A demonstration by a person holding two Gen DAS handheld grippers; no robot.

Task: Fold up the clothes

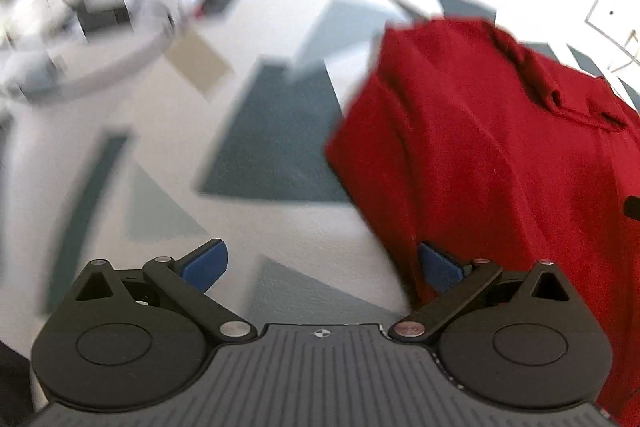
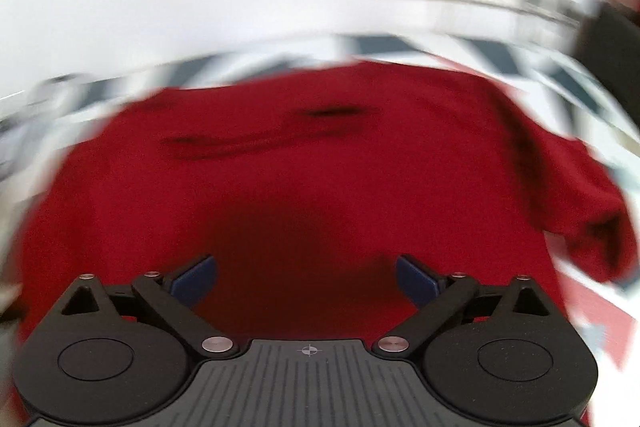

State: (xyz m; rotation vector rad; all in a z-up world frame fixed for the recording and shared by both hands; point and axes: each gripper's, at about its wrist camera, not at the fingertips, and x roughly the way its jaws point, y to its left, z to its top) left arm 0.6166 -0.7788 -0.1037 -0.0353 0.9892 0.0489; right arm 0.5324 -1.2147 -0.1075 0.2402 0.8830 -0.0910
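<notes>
- A patterned rug (image 1: 276,143), white with grey-blue triangles and bars, serves as the folding surface; the bare pattern at the left of the left wrist view suggests room kept free for the work.
- The left gripper (image 1: 323,265) hangs over that bare rug, jaws spread wide with nothing between the blue pads (image 1: 206,265). Its right pad sits just at the shirt's near edge, likely lined up for a pinch on that side; whether it touches the cloth cannot be told.
- A red shirt (image 1: 480,155) lies spread on the rug, its ribbed collar (image 1: 560,83) toward the far right, apparently laid flat so its edges can be reached and turned over.
- In the right wrist view, the same red shirt (image 2: 304,187) fills the middle, one sleeve (image 2: 592,227) bunched out at the right side.
- The right gripper (image 2: 306,283) is poised above the shirt's body, jaws wide apart and empty, pads clear of the cloth, seemingly between grasps.
- Blur across both views hides finer detail; the fold looks at an early stage.
</notes>
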